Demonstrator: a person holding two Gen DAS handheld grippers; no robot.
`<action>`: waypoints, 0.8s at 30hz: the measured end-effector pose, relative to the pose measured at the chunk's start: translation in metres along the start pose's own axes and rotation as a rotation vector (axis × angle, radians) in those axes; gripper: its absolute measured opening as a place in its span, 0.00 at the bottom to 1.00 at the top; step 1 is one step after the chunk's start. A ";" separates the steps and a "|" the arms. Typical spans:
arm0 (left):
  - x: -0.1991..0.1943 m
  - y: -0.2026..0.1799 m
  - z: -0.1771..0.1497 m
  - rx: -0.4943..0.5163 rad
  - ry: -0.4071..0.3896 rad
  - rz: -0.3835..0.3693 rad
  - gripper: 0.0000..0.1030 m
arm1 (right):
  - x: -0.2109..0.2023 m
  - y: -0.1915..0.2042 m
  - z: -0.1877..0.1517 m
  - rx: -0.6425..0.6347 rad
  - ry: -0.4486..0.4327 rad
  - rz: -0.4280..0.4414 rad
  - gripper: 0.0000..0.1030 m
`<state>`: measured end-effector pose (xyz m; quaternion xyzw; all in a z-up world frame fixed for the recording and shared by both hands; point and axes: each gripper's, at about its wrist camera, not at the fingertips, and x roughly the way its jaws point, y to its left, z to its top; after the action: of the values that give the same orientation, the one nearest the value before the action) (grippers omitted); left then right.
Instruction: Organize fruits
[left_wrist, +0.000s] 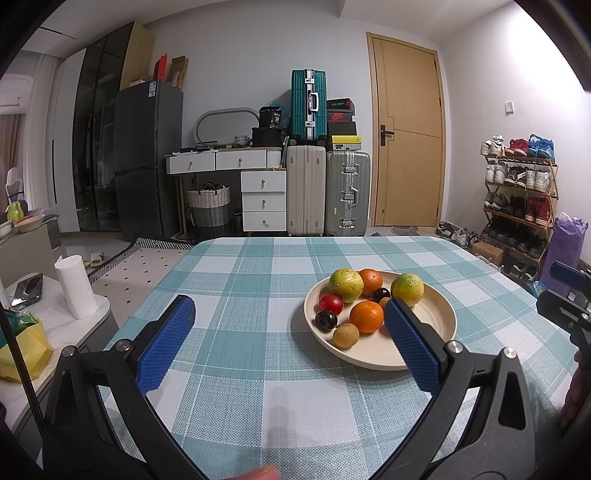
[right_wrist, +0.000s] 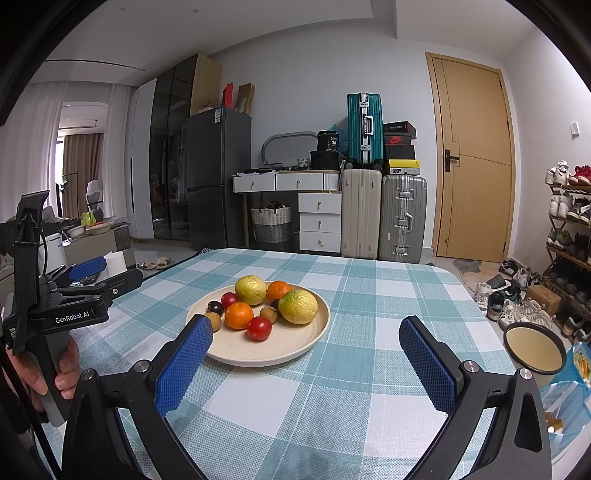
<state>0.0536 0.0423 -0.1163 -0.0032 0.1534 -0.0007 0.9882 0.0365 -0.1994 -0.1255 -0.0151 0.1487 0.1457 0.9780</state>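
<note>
A cream plate (right_wrist: 295, 343) is sitting mid-table on the checked cloth (right_wrist: 332, 406), holding the fruits (right_wrist: 255, 306) in a cluster (two yellow-green citrus, two oranges, tomatoes, dark plums, small brown ones). The left gripper (left_wrist: 288, 332) and right gripper (right_wrist: 306, 347) are both hovering over the cloth, jaws spread wide and gripping nothing, the plate lying just beyond the fingertips.

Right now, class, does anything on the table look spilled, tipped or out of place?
Nothing stands out. All the fruit sits inside the plate on the checked tablecloth, nothing spilled. Both grippers, left and right, are open and empty.
</note>
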 end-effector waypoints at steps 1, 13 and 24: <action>0.000 0.000 0.000 0.000 0.000 0.000 0.99 | 0.000 0.000 0.000 0.000 0.000 0.000 1.00; 0.000 0.000 0.000 0.000 0.000 0.000 0.99 | 0.000 -0.001 0.000 0.000 0.000 0.000 1.00; 0.001 -0.001 -0.001 0.001 0.001 -0.002 0.99 | 0.000 0.000 0.000 0.001 0.001 0.000 1.00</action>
<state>0.0542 0.0412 -0.1173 -0.0031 0.1539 -0.0018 0.9881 0.0365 -0.1998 -0.1254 -0.0147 0.1490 0.1458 0.9779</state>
